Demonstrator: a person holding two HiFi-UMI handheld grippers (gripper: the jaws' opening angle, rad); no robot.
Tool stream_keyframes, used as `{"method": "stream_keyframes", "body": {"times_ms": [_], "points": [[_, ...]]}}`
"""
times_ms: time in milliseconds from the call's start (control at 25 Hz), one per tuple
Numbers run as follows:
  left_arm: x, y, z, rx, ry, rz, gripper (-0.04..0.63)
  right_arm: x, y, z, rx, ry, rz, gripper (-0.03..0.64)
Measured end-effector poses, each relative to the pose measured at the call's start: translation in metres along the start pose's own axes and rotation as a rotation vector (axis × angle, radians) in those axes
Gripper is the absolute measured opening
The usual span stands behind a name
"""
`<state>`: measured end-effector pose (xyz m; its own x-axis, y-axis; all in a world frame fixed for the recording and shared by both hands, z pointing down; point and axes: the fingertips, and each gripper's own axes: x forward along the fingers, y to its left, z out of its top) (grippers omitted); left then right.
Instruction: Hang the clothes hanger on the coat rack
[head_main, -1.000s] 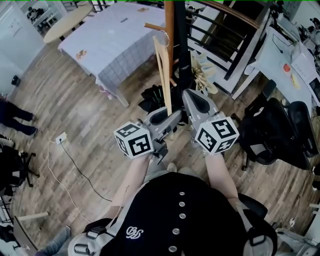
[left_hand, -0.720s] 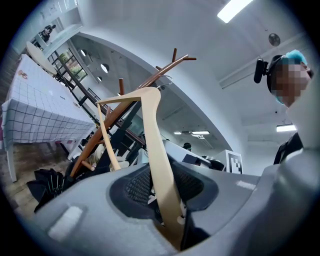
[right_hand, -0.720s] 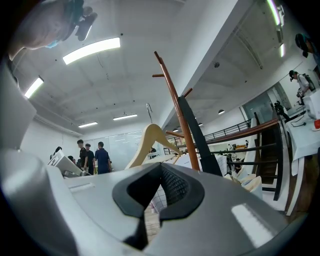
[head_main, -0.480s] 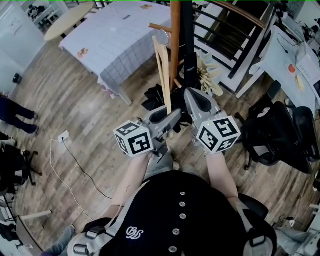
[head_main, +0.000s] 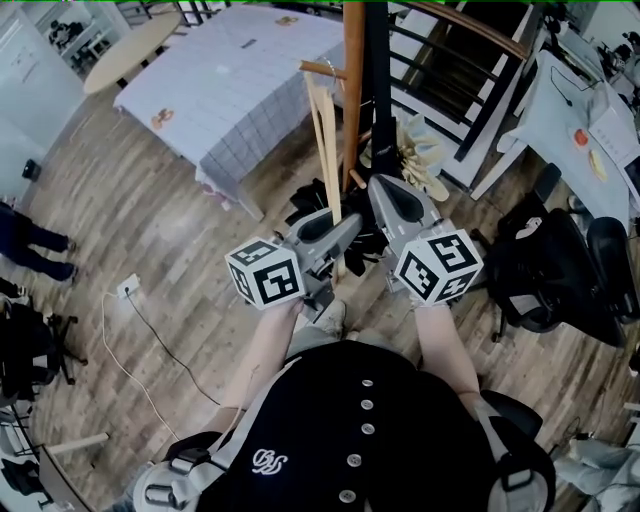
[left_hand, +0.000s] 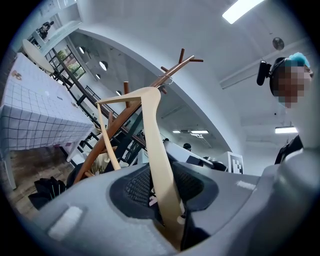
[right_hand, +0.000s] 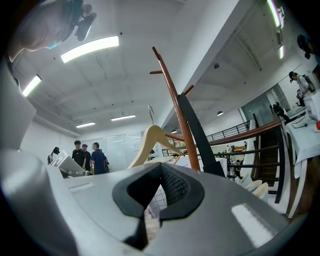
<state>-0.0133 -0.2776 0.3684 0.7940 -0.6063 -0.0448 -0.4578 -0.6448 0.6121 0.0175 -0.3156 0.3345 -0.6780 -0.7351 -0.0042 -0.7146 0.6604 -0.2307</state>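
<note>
Just beside coat rack (head_main: 353, 100), hanger (head_main: 325, 140).

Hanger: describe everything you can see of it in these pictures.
The hanger is pale bare wood, with two arms, a thin lower rail and a metal hook. It stands tilted on end, one arm clamped in the left gripper. Its hook is by a peg of the rack; whether it rests there can't be told.
</note>
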Motion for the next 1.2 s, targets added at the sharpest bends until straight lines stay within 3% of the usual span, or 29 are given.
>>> {"method": "stream_keyframes", "body": {"times_ms": [640, 1200], "points": [[0.011, 0.025, 0.020, 0.051, 0.043, -0.018, 0.123, 0.024, -0.015, 0.001, -0.018, 0.014, -0.028, 0.002], [0.020, 0.071, 0.020, -0.017, 0.064, 0.019, 0.127, 0.046, -0.025, -0.007, -0.009, 0.030, -0.046, 0.002]]}}
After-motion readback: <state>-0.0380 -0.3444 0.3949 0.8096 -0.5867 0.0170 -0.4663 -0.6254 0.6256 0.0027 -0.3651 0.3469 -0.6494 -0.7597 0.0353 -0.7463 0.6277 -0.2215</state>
